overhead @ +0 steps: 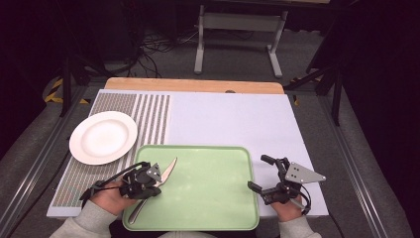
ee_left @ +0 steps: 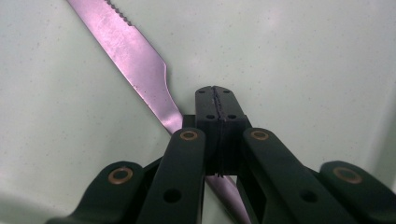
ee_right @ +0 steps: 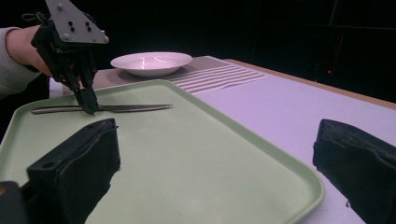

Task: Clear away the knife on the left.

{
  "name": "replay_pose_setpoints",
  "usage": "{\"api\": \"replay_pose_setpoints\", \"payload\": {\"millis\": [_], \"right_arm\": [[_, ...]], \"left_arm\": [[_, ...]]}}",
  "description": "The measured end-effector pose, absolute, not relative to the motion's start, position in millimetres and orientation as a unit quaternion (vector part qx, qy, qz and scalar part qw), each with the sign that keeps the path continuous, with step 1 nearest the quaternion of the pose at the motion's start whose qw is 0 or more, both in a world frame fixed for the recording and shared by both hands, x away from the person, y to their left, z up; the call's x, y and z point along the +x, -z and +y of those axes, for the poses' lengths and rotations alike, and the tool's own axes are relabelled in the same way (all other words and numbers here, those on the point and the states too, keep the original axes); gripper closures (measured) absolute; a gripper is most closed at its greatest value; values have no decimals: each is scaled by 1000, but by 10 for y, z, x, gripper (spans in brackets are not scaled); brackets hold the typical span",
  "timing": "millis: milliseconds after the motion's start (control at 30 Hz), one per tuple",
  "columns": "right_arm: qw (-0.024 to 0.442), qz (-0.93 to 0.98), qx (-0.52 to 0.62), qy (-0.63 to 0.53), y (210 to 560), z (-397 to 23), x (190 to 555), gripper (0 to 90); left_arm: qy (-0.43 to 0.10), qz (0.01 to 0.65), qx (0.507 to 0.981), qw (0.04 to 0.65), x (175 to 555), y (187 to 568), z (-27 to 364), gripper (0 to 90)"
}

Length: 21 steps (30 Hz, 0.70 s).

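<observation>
A table knife (overhead: pixel 168 168) (ee_left: pixel 130 51) (ee_right: pixel 135 108) lies flat at the left end of a light green tray (overhead: pixel 213 198) (ee_right: pixel 210 154), its serrated blade towards the far side. My left gripper (overhead: pixel 154 187) (ee_left: pixel 217 100) (ee_right: pixel 88 107) points down at it with its jaws pressed together, the tips where the blade meets the handle. The knife passes under the jaws, not between them; whether the tips touch it I cannot tell. My right gripper (overhead: pixel 260 172) (ee_right: pixel 215 163) hovers at the tray's right edge, wide open with nothing between its jaws.
A white plate (overhead: pixel 103 137) (ee_right: pixel 151 62) stands on a striped mat (overhead: pixel 148 119) left of and beyond the tray. The tray rests on a pale board (overhead: pixel 237 119) that ends just right of my right gripper. A wooden table edge runs along the back.
</observation>
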State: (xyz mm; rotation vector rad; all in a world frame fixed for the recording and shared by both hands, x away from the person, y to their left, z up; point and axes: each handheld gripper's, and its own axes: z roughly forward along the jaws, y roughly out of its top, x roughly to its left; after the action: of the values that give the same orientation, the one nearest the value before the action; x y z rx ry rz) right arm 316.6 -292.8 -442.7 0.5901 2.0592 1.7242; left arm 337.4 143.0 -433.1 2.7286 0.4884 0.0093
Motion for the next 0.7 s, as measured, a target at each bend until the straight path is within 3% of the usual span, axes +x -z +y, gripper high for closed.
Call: {"api": "replay_pose_setpoints", "payload": {"millis": [700], "right_arm": [[194,735,212,-614,4428,-2930,3166,15]], "left_arm": [[6,210,960,185,3414,4335,1647,898]]}}
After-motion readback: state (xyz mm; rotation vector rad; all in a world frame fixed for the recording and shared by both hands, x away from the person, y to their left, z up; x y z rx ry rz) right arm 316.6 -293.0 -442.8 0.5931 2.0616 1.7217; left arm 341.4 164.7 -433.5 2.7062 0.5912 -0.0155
